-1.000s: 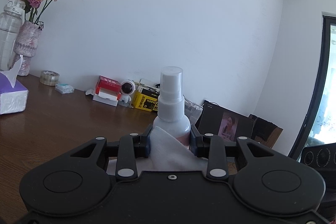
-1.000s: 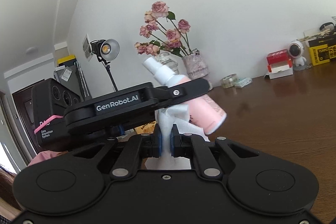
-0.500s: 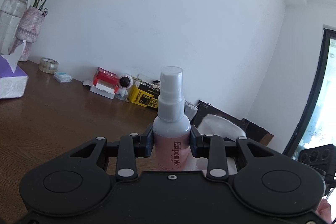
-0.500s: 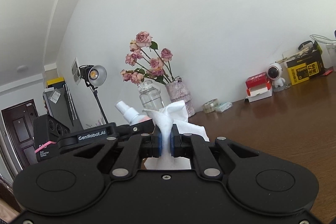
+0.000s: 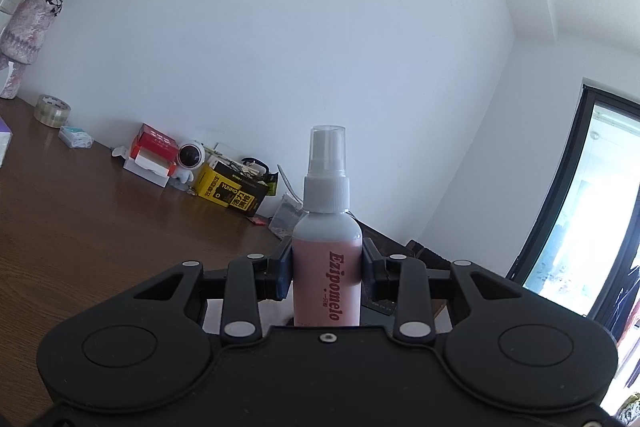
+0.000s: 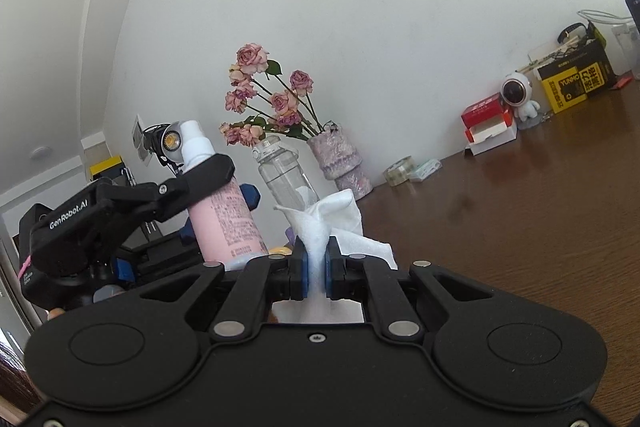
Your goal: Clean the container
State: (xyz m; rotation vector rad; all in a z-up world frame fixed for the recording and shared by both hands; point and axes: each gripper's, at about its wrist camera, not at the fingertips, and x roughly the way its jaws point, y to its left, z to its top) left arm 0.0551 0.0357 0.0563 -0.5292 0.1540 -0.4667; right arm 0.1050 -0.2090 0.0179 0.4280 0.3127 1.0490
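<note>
The spray bottle (image 5: 327, 267) is clamped upright at its pink body by the left gripper (image 5: 326, 269) and is held above the table (image 5: 80, 235). A white tissue (image 6: 326, 223) is pinched tight between the closed fingers of the right gripper (image 6: 316, 269), just right of the bottle and apart from it. Whether the bottle has been wiped clean cannot be told.

The smooth round body could be twisted or pushed out of the clamp if the tissue were pressed hard from one side. The thin tissue could be torn or dragged out of its pinch by rubbing. The clear cap (image 5: 327, 151) could be knocked loose by a stroke near the top.

Far along the wall a vase of roses (image 6: 340, 159), a water bottle (image 6: 286, 179), a tape roll (image 6: 398, 171) and a yellow box (image 6: 576, 81) are seen, all well apart; nothing stands between tissue and bottle.
</note>
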